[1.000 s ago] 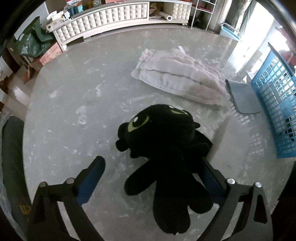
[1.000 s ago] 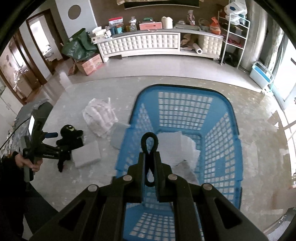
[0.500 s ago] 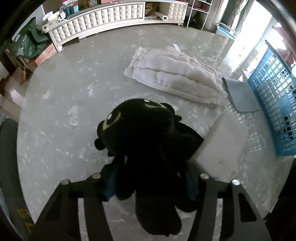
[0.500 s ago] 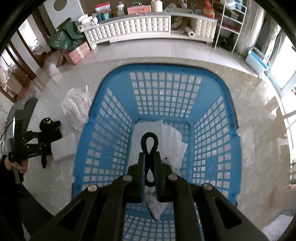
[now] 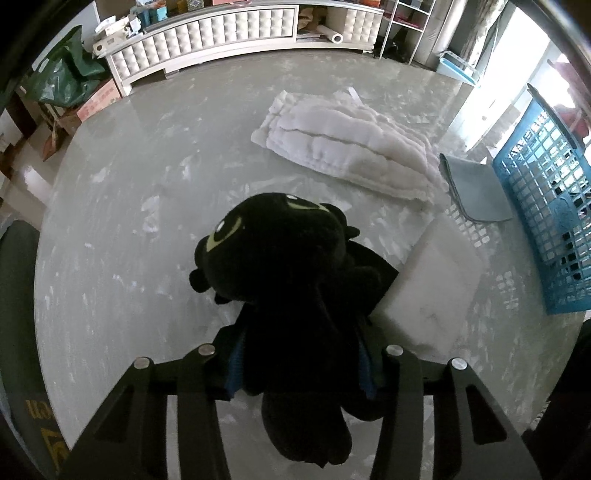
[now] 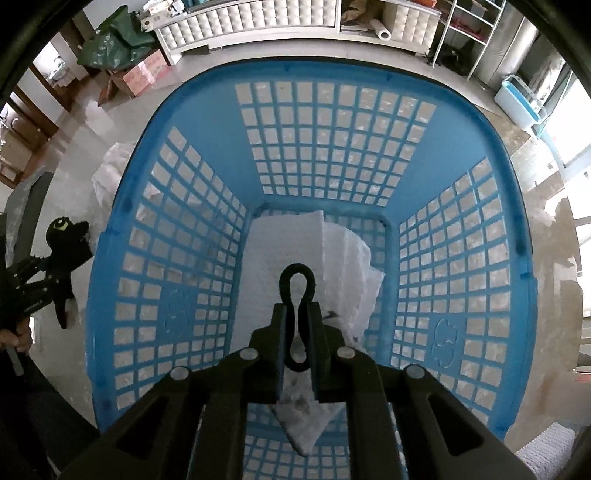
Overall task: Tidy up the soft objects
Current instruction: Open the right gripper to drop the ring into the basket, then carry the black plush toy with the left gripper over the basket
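A black plush toy (image 5: 280, 251) with green eyes hangs head-forward over the floor. My left gripper (image 5: 299, 332) has its blue pads pressed into the toy's body, and its jaws are still closing. The same toy (image 6: 66, 236) shows at the left edge of the right wrist view. My right gripper (image 6: 297, 308) points down into the blue basket (image 6: 332, 70) with a thin black loop (image 6: 297, 266) between its pads; its jaws are opening slightly. White foam sheets (image 6: 280, 243) lie on the basket's bottom.
On the floor lie a white quilted cloth (image 5: 347, 144), a grey-blue cloth (image 5: 476, 188) and a white foam block (image 5: 439, 280), next to the basket (image 5: 543, 206). A tufted white cabinet (image 5: 207, 33), a green bag (image 5: 62, 81) and boxes line the far wall.
The left jaws went from wide open to gripping the plush toy, uncovering the foam block behind it. The right gripper sank toward the basket with the loop, and its pads have parted a little.
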`<state>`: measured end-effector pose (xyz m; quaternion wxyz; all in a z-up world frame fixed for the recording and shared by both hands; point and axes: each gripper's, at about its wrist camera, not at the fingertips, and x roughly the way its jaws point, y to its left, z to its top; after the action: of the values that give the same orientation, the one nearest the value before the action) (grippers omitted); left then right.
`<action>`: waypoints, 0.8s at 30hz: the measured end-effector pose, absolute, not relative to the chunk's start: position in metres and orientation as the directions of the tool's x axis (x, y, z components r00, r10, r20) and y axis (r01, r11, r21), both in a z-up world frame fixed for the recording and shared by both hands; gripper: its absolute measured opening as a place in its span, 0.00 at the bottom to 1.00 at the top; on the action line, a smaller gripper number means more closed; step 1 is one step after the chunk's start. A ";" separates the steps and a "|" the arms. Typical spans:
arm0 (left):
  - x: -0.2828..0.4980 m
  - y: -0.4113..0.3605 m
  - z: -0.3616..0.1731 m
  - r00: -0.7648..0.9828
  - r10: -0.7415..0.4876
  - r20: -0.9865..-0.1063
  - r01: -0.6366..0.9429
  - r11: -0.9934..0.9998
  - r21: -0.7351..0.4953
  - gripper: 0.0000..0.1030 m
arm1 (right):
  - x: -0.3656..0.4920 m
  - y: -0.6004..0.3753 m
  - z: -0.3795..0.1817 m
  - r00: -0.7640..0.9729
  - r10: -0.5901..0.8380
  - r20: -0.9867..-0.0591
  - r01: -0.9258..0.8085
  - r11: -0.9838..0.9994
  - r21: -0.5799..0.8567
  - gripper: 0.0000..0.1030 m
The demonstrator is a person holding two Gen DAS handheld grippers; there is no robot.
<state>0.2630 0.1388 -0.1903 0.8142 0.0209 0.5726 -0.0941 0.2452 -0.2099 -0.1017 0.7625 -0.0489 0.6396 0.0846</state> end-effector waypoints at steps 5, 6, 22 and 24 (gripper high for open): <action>0.250 0.135 -0.185 0.317 -0.136 -0.939 0.179 0.980 -0.082 0.43 | 0.248 -0.203 -0.103 0.161 0.057 -0.985 -0.195 0.980 0.025 0.26; 0.248 0.133 -0.184 0.319 -0.138 -0.938 0.183 0.980 -0.082 0.43 | 0.248 -0.206 -0.104 0.164 0.058 -0.985 -0.191 0.981 0.026 0.32; 0.202 0.104 -0.158 0.332 -0.152 -0.931 0.187 0.978 -0.093 0.43 | 0.216 -0.218 -0.079 0.227 0.119 -0.967 -0.194 0.978 0.075 0.90; 0.199 0.106 -0.147 0.346 -0.157 -0.925 0.176 0.979 -0.100 0.43 | 0.209 -0.220 -0.070 0.256 0.104 -0.961 -0.193 0.980 0.055 0.99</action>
<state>0.1989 0.1060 -0.1472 0.8203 0.0083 0.5628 -0.1014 0.2092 -0.2200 -0.0703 0.7917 -0.0368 0.6026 0.0936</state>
